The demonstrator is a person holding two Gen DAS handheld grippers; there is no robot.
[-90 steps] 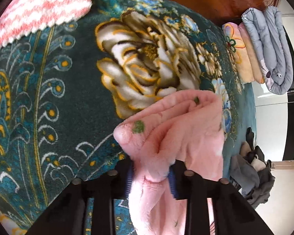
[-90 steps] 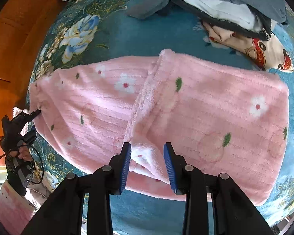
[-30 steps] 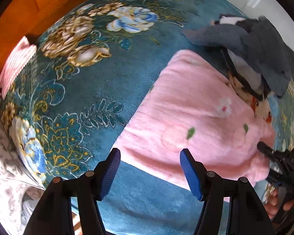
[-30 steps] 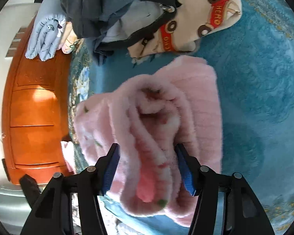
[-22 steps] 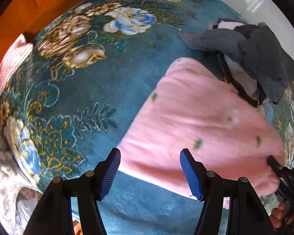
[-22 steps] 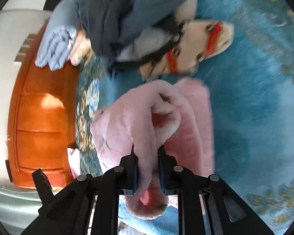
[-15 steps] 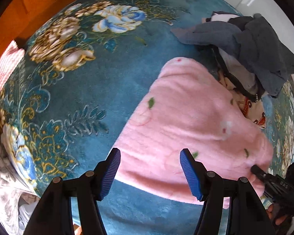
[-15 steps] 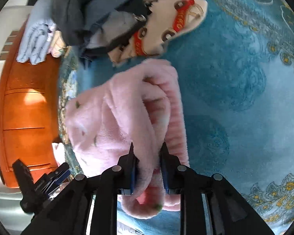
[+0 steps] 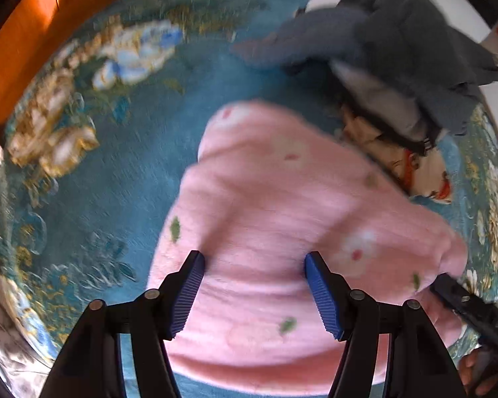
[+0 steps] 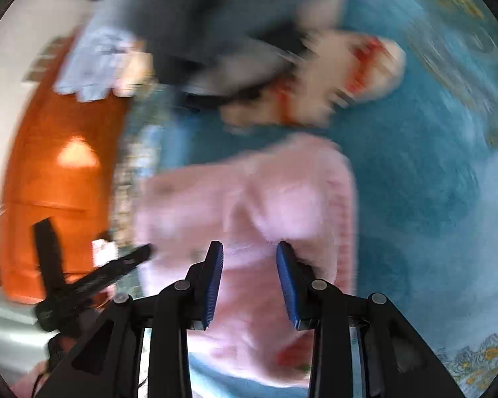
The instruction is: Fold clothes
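Teal floral bed blanket (image 9: 142, 152): bare stretch lying open beside the folded pink fleece garment (image 9: 282, 219); orange wooden board bordering its far edge. Garment lying mid-blanket, long axis running diagonally in the left wrist view. Grey clothes pile (image 9: 398, 43) touching its far corner; no writing legible. Left hand-held gripper (image 9: 254, 293): spread, hovering over garment. Right hand-held gripper (image 10: 249, 280): jaws opening, fleece sitting between them, unpressed.
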